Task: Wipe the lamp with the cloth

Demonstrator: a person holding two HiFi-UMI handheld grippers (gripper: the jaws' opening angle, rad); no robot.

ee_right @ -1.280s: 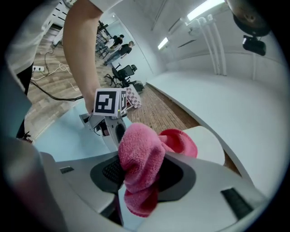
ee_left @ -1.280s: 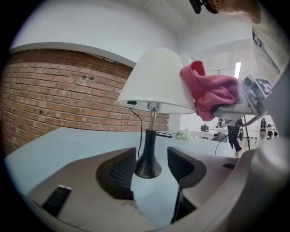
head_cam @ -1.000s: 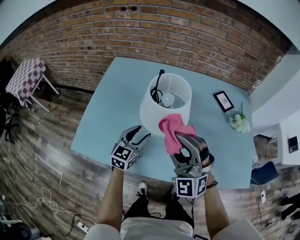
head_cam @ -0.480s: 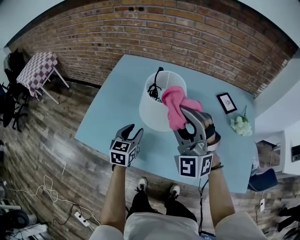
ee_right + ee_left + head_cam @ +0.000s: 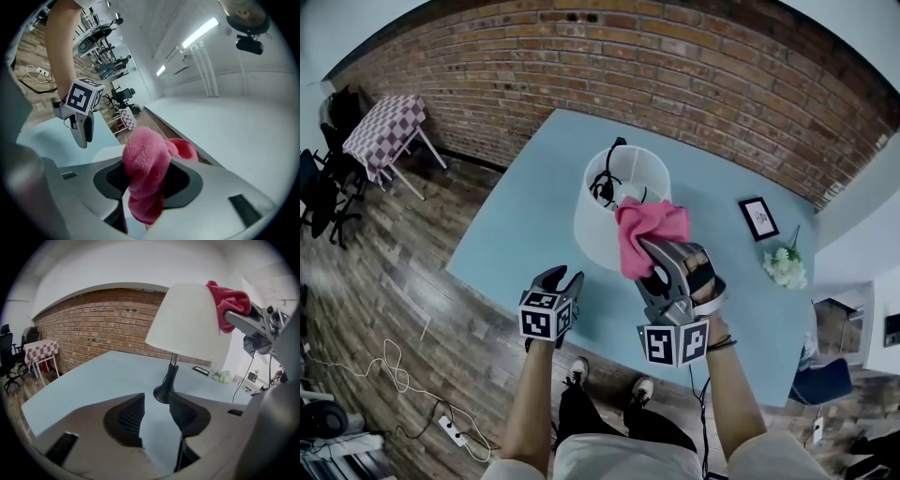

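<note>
A white lamp shade stands on the light blue table, and the lamp's dark foot shows in the left gripper view. My right gripper is shut on a pink cloth, which lies against the near upper rim of the shade. The cloth bulges out between the right jaws. My left gripper hovers over the table's near edge, short of the shade. Its jaws are closing, a gap is still open, and nothing is between them.
A small picture frame and a bunch of white flowers sit at the table's right. A brick wall runs behind. A checkered folding table and an office chair stand at the left, with cables on the wooden floor.
The right gripper lifted the cloth from the shade's near side up to its upper rim. The left gripper drew back a little from the shade and its jaws narrowed.
</note>
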